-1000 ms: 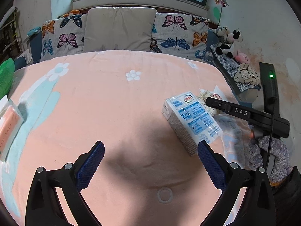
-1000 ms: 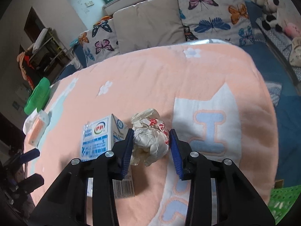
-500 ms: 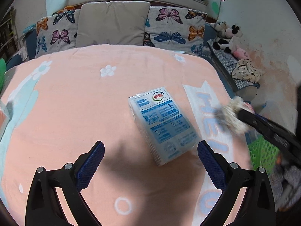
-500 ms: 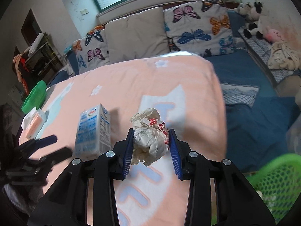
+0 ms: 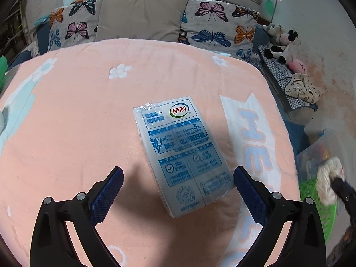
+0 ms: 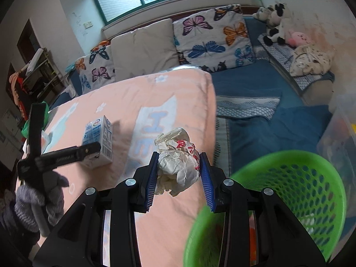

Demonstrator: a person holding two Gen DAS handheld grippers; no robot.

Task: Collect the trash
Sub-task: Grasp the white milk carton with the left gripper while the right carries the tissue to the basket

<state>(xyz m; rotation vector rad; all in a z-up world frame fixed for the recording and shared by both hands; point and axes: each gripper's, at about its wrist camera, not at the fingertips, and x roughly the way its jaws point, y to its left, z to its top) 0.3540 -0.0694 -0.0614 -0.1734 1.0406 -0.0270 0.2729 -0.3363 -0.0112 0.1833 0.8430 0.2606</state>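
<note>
Left wrist view: the left gripper (image 5: 178,197), black-framed with blue ribbed pads, stands wide open and empty above a peach fleece blanket (image 5: 77,133) with white flowers. Between and just beyond its pads, centre frame, lies a white-and-blue rectangular milk carton (image 5: 180,153) wrapped in clear film, flat on the blanket and tilted; neither pad touches it. A red-and-green oval logo in Chinese characters and a "3%" figure are readable on it; the rest is too fine. Pale-blue block letters on a white blanket panel to the right of the carton read "HE" before running out of view. At the right edge a crumpled white paper wad (image 5: 328,182) appears blurred over a green mesh plastic basket (image 5: 311,189). Right wrist view: the right gripper (image 6: 179,178), centre frame, is closed narrowly on the wad, which bears red print I cannot read; the basket's rim curves through the lower right, just beside and below the jaws. Step judged: carrying the wad to the basket while the carton pickup is lined up. Next: bring the wad over the basket mouth and release; lower the open jaws to straddle the carton's narrow sides.
</note>
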